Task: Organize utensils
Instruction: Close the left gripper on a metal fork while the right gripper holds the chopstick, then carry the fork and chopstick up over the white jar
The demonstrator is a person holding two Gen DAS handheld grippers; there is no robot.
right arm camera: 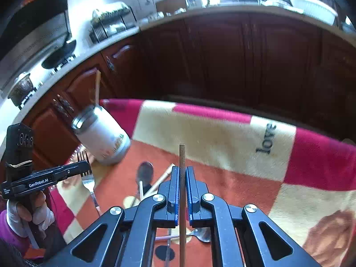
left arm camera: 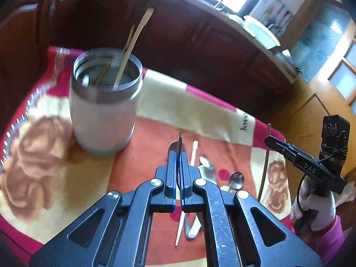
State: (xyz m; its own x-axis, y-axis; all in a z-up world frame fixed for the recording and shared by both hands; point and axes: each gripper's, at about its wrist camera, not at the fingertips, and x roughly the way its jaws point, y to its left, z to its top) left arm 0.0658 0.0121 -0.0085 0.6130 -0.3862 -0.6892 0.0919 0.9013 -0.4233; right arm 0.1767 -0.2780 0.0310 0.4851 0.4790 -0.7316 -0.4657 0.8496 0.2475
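Left wrist view, nearest: left gripper (left arm camera: 180, 155), black linkage w/ blue pads, jaws together and clamped on a metal fork (left arm camera: 179, 141) seen edge-on, tines projecting past the fingertips. In right wrist view the same fork (right arm camera: 85, 173) shows w/ tines up, held above the cloth.

Right wrist view, nearest: right gripper (right arm camera: 182, 173), same build, jaws clamped on a thin brown wooden chopstick (right arm camera: 182, 155) standing upright between the pads; stick runs on below the jaws. Left wrist view shows that chopstick (left arm camera: 265, 162) at right, hanging below the black gripper body, which is gripped by a white-gloved hand (left arm camera: 316, 202) w/ pink sleeve.

On the cloth just beyond the left gripper: metal spoons (left arm camera: 236, 179) and a pale chopstick (left arm camera: 193, 153), lying loose, partly hidden by the linkage.

Support: red, cream and orange patterned blanket (left arm camera: 169, 102), printed w/ the word "love" near its far edge.

Farther, at left: white cylindrical container w/ steel rim (left arm camera: 104, 111), upright on the blanket, holding light wooden sticks (left arm camera: 133, 44) that lean out to the right.

Far: dark brown wooden cabinets (right arm camera: 244, 62) under a pale countertop.
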